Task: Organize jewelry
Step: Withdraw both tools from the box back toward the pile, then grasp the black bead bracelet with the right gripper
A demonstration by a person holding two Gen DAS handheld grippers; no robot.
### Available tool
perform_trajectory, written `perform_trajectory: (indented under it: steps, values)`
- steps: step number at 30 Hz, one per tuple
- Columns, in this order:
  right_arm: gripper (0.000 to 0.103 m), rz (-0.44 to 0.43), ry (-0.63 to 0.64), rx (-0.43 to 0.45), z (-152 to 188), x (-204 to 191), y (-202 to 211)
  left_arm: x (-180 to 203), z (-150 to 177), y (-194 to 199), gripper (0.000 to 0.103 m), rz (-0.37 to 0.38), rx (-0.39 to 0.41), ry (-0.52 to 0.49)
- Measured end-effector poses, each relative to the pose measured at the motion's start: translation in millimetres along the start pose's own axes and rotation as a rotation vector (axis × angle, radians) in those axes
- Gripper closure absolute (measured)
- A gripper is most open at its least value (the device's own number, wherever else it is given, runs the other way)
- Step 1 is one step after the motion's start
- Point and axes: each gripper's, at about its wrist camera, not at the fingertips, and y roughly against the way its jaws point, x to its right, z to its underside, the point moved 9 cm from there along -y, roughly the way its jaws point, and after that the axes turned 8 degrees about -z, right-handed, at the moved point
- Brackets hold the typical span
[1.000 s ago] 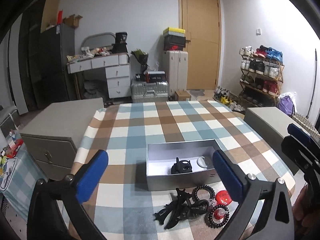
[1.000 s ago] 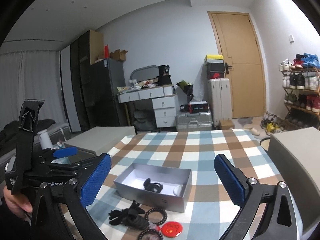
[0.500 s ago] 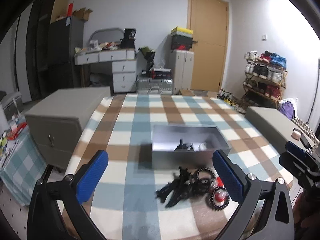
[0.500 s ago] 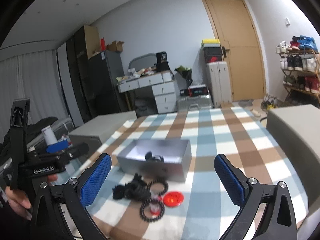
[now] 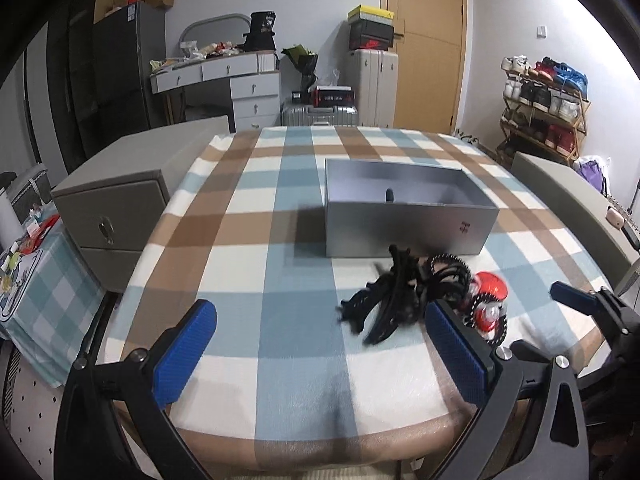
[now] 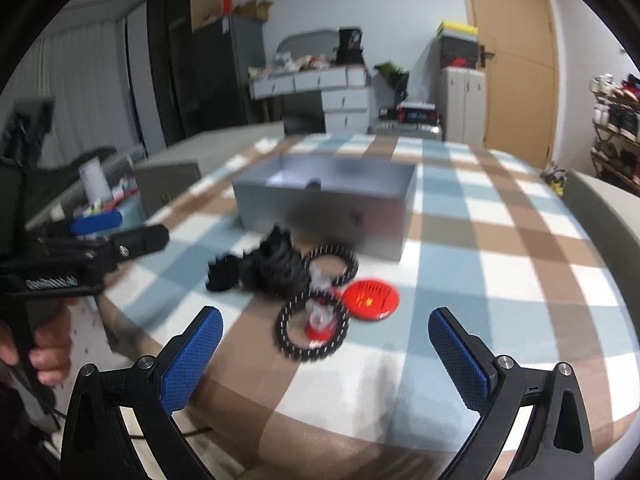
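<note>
Both grippers have dropped low toward my near table edge; left gripper (image 5: 320,344) and right gripper (image 6: 326,346) gape, empty, facing the black hair clips (image 6: 264,268) and beaded bracelets (image 6: 314,332) piled before the grey box (image 5: 408,216), ready for sorting.

Soft checked cloth (image 5: 280,240) covers the table. A matt grey box (image 5: 404,228) — it looks like cardboard — sits on it. A glossy red badge (image 6: 372,294) gleams beside beaded black bracelets (image 6: 312,332). Blue gripper pads (image 6: 192,356) look rough, knurled rubber on matt black plastic.
</note>
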Motion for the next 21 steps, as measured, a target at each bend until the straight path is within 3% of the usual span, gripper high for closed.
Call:
perform_trajectory:
  steps: [6,11,21]
  values:
    - [0.001,-0.035,-0.08,-0.077,10.4,5.3,-25.8,-10.1,4.3,-5.2,0.001,-0.004,-0.029,0.023]
    - [0.003,-0.031,-0.087,-0.081,7.6,5.7,-30.4,-12.4,7.7,-5.2,0.001,-0.005,-0.039,0.024]
    - [0.032,0.137,0.011,-0.103,7.5,5.2,-36.7,-15.5,8.2,-7.9,0.001,-0.004,-0.047,0.034]
